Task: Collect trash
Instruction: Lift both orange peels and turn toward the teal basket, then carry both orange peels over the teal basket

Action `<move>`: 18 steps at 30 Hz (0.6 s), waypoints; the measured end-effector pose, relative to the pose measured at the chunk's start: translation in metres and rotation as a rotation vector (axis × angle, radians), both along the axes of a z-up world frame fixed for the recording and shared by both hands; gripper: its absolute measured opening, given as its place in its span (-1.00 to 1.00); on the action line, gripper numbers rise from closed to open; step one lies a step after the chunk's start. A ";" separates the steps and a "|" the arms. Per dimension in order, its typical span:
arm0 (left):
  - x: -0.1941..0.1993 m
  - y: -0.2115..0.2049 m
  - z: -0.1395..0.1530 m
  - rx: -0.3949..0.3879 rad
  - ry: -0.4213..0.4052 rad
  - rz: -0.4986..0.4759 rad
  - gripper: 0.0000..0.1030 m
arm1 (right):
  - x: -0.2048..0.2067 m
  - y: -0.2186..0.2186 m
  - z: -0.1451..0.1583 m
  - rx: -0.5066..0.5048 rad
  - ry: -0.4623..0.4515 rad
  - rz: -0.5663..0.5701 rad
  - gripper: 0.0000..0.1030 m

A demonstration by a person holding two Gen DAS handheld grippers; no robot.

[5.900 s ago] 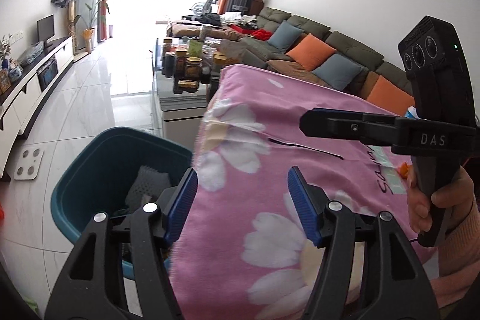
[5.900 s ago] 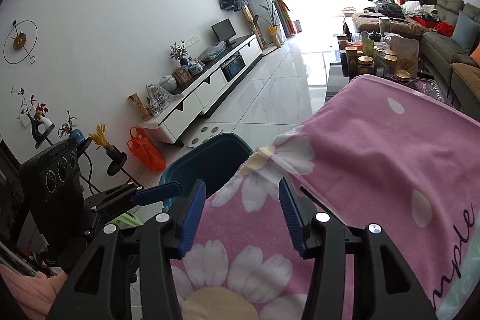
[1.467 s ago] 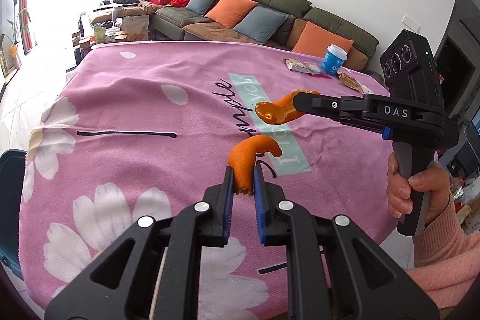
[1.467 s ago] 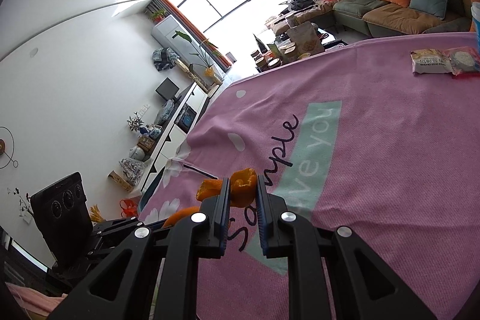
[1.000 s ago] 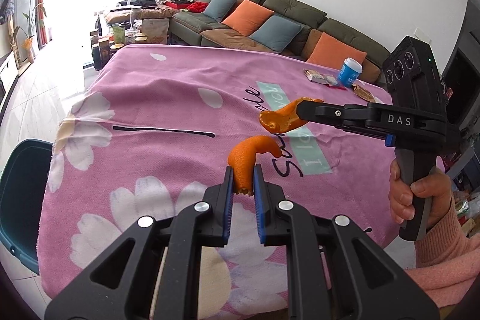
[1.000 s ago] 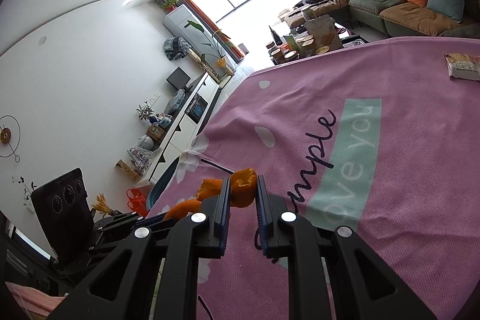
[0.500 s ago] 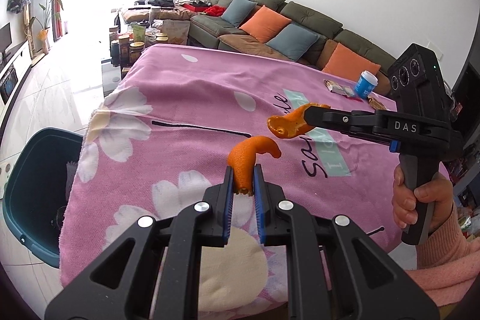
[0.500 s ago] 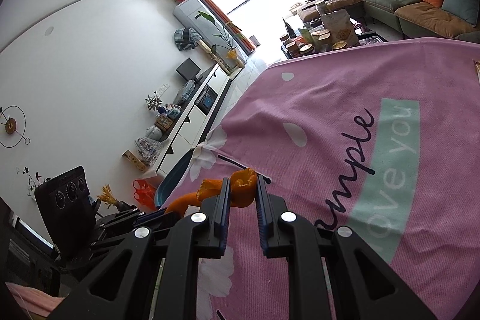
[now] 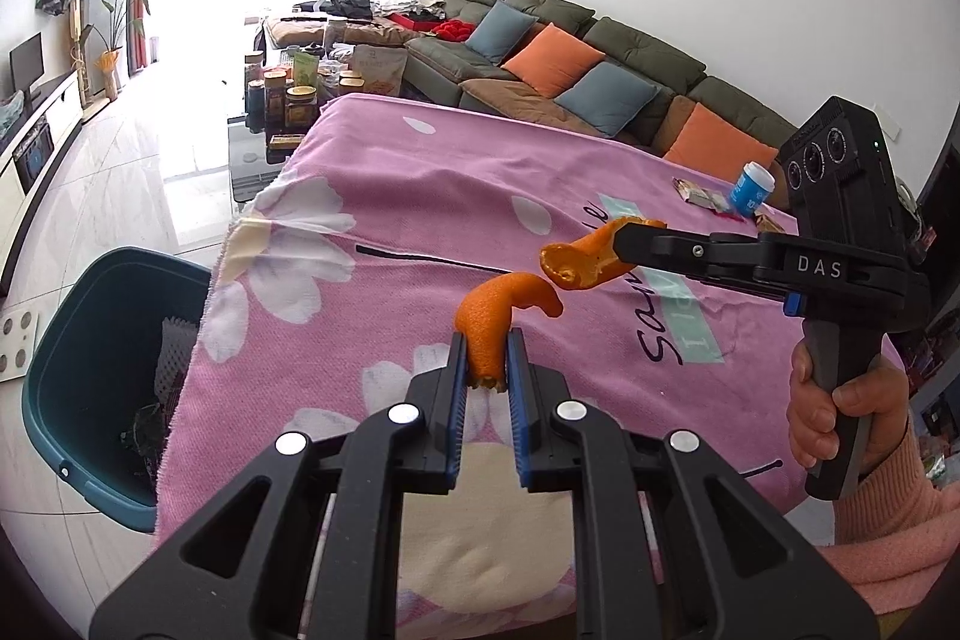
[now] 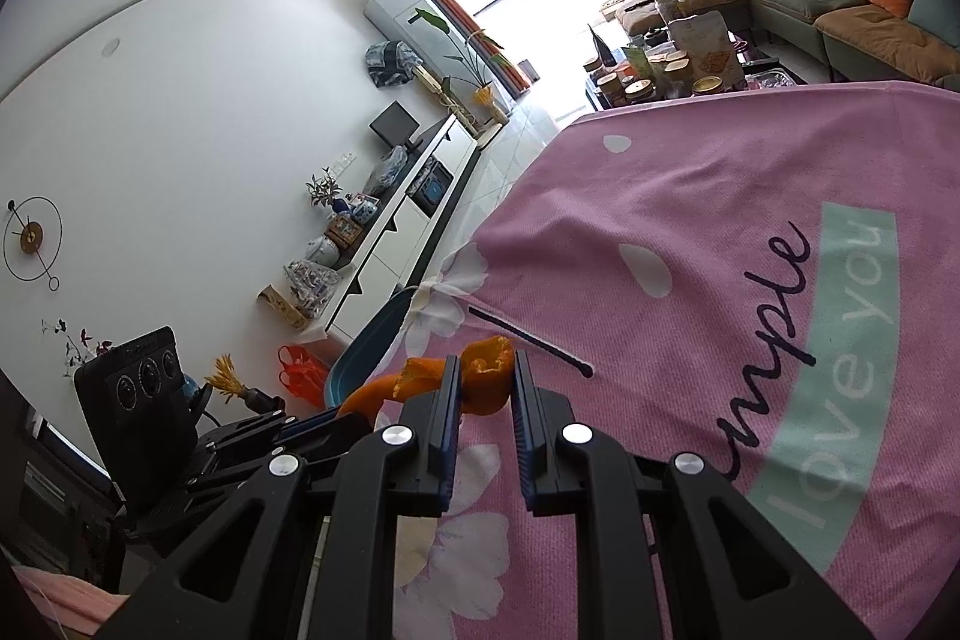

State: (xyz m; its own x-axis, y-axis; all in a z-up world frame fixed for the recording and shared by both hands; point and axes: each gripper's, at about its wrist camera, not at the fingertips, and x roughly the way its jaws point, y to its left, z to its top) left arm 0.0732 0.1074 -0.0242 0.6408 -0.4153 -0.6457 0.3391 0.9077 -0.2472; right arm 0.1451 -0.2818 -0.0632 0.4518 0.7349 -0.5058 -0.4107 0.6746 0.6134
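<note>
My left gripper point(image 9: 485, 347) is shut on a curled piece of orange peel point(image 9: 498, 307) and holds it above the pink flowered tablecloth point(image 9: 384, 220). My right gripper point(image 10: 485, 381) is shut on another piece of orange peel point(image 10: 487, 377); that peel also shows in the left wrist view point(image 9: 585, 259), just right of the left one. A teal trash bin point(image 9: 90, 340) stands on the floor off the table's left edge, with some trash inside. In the right wrist view its rim point(image 10: 372, 346) shows past the table edge.
A blue paper cup point(image 9: 751, 184) and snack wrappers point(image 9: 699, 193) lie at the table's far right. A low table with jars point(image 9: 288, 100) stands beyond the far edge. A green sofa with cushions point(image 9: 570, 64) runs along the right wall. A white TV cabinet point(image 10: 408, 226) lines the left wall.
Both grippers have swung left with their peels toward the table's left edge. The teal bin has come further into the left wrist view.
</note>
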 end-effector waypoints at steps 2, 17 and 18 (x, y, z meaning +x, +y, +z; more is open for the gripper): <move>0.000 0.003 0.001 -0.002 -0.001 0.008 -0.74 | 0.001 0.001 -0.001 0.003 0.002 0.006 -0.71; -0.004 0.021 0.003 -0.005 -0.005 0.063 -0.74 | 0.007 0.012 0.003 0.000 -0.003 0.040 -0.71; -0.004 0.023 0.003 -0.005 -0.005 0.066 -0.74 | 0.008 0.013 0.003 -0.001 -0.003 0.043 -0.71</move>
State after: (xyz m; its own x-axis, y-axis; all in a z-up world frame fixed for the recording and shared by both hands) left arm 0.0691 0.1302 -0.0208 0.6703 -0.3752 -0.6403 0.2797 0.9269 -0.2504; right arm 0.1526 -0.2685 -0.0605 0.4216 0.7531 -0.5051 -0.4408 0.6570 0.6116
